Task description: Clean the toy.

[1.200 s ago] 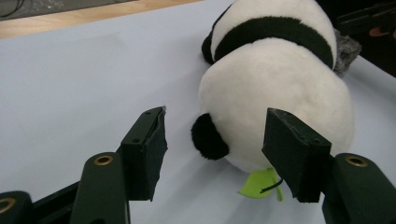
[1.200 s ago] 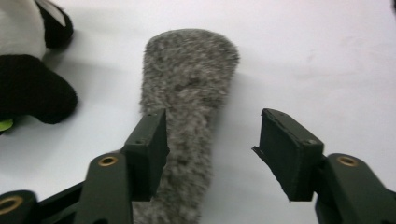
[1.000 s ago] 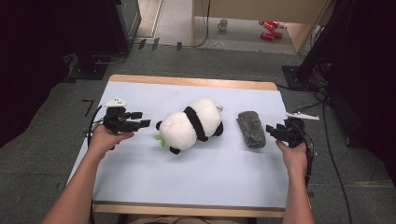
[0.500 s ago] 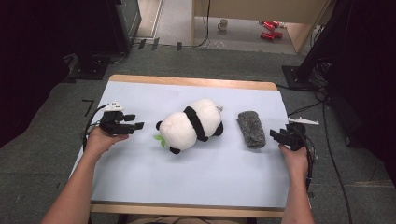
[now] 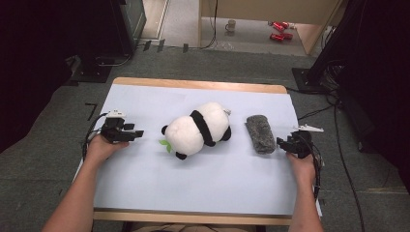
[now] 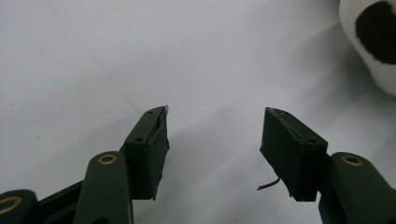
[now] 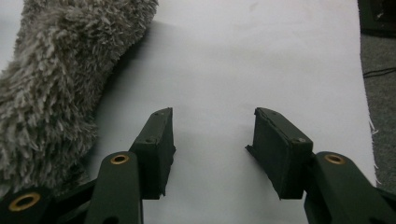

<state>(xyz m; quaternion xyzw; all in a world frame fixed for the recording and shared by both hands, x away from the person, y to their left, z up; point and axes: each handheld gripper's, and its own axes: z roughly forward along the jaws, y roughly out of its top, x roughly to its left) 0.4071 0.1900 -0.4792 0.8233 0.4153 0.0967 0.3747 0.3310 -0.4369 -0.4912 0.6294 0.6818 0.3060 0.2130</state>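
You're at the approach: both tongs, left (image 5: 137, 134) and right (image 5: 281, 143), are spread and empty. The panda (image 5: 197, 129) lies mid-bench, with the grey duster (image 5: 259, 134) at its 3 o'clock. Next, bring the right tongs over the duster and pinch it.

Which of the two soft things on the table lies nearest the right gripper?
The grey shaggy roll, lying just beside the right gripper. The panda plush sits in the middle of the table, black and white, farther off.
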